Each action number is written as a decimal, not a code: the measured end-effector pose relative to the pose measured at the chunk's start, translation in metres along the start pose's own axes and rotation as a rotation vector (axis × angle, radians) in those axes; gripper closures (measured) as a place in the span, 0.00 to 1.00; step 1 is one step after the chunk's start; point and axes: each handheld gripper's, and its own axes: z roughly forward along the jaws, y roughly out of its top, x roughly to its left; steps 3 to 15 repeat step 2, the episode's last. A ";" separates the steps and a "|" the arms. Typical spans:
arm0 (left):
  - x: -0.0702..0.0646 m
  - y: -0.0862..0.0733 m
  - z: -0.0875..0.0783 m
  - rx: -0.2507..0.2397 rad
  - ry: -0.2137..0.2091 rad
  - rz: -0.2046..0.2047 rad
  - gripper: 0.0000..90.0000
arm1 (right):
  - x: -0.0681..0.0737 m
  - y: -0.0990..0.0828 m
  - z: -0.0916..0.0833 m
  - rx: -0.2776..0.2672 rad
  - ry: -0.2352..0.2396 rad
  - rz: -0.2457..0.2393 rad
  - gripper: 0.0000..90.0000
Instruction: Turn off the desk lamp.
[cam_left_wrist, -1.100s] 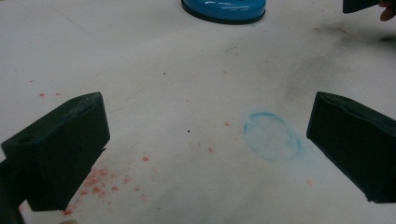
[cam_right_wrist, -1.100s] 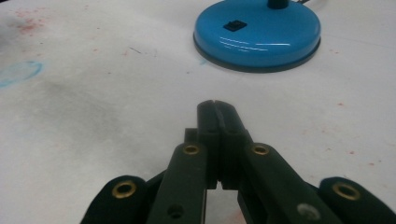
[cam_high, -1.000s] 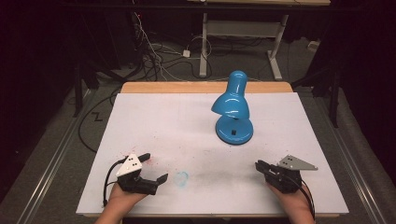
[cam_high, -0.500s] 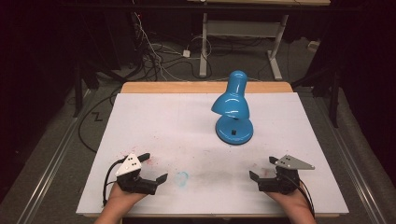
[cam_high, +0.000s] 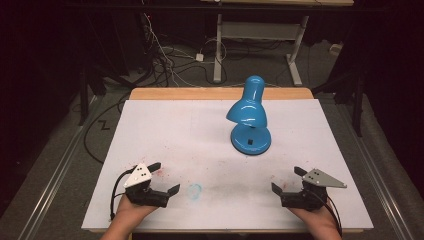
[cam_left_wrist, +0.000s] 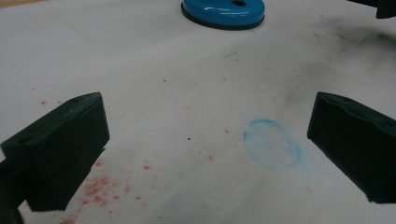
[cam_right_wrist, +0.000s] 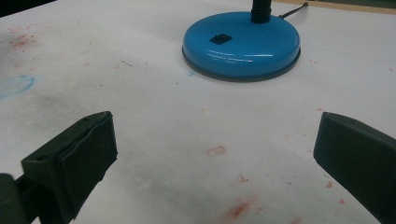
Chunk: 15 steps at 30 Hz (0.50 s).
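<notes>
The white table (cam_high: 210, 140) carries a blue desk lamp (cam_high: 249, 120) standing upright toward its far right, well apart from both grippers, its round base (cam_right_wrist: 240, 44) flat on the surface. At the near edge the left gripper (cam_high: 159, 176) rests with jaws spread and empty, a faint blue ring mark (cam_left_wrist: 272, 143) between them. The right gripper (cam_high: 286, 180) has just been opening its jaws, with nothing between them, and faces the base. This looks like the approach step; the next move likely calls for reaching forward to the lamp
</notes>
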 end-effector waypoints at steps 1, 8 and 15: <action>0.000 0.000 0.000 -0.002 0.004 -0.002 0.00 | 0.000 0.000 0.000 0.000 0.000 0.000 0.01; 0.000 0.001 -0.001 -0.004 0.005 -0.006 0.00 | 0.001 0.000 -0.001 -0.001 -0.002 0.000 0.00; 0.000 0.001 -0.001 -0.004 0.005 -0.006 0.00 | 0.001 0.000 -0.001 -0.001 -0.002 0.000 0.00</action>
